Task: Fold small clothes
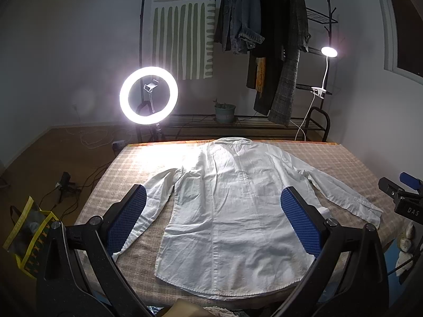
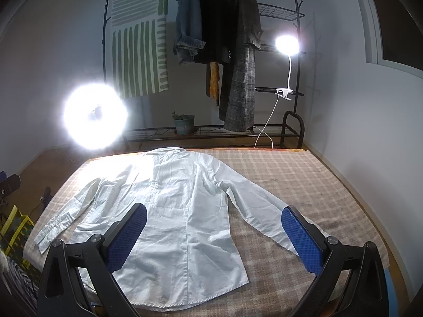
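A checked blanket (image 1: 127, 169) covers the table and fills the lower half of both views. On it a white shirt (image 1: 232, 206) lies flat, back up, collar toward the far edge and hem toward the bottom of the frame, both sleeves spread outward. In the left wrist view the shirt sits at the centre; in the right wrist view it sits left of centre, leaving bare blanket across the right side.

Behind the table a black clothes rack (image 2: 296, 52) runs across the upper middle, hung with dark coats and a denim jacket (image 2: 187, 26). A green-striped cloth (image 2: 140, 45) hangs at its left.

A ring light (image 1: 148, 95) glows at left; the left wrist view shows its open centre and a phone clip, while the right wrist view shows only glare. A clip lamp (image 2: 287, 43) shines at upper right.

The left gripper (image 1: 219, 211) is spread wide above the shirt's body, holding nothing. The right gripper (image 2: 214, 227) is likewise wide and empty, above the shirt's right side and right sleeve.

Only the left wrist view shows the right gripper's black body at its right edge. A yellow-trimmed bag (image 1: 29, 235) shows at lower left.
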A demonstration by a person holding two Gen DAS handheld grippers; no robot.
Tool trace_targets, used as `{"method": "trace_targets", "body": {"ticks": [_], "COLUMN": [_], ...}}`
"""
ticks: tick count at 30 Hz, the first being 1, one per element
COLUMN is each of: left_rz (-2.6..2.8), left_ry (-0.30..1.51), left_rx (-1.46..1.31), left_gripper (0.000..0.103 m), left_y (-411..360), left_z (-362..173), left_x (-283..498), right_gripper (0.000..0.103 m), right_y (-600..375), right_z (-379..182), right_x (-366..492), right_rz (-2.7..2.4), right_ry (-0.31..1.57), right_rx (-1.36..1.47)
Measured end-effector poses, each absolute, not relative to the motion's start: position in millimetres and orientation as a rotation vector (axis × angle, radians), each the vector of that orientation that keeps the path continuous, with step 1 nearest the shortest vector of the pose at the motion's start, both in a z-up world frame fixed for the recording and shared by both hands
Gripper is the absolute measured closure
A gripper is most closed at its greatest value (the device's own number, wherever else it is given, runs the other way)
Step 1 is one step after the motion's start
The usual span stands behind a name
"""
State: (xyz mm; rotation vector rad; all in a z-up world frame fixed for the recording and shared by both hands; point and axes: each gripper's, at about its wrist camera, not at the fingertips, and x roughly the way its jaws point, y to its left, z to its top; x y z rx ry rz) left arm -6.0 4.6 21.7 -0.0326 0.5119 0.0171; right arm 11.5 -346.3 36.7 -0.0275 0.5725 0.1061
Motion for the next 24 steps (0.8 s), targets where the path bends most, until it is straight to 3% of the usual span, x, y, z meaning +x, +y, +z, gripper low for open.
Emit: {"method": "trace_targets", "body": {"ticks": [24], "left_rz": [0.017], "left_ry": [0.508], "left_rx": [-0.034], "left_gripper": [0.0], "left_y": [3.0], "left_z": [22.2], "left_x": [-8.2], "right_gripper": [0.0], "right_y": [-340.4], "right_z": [35.6], "right_x": [11.3], "right_rz": [0.111], "right_ry": [0.579], "right_rx": [-0.028]}}
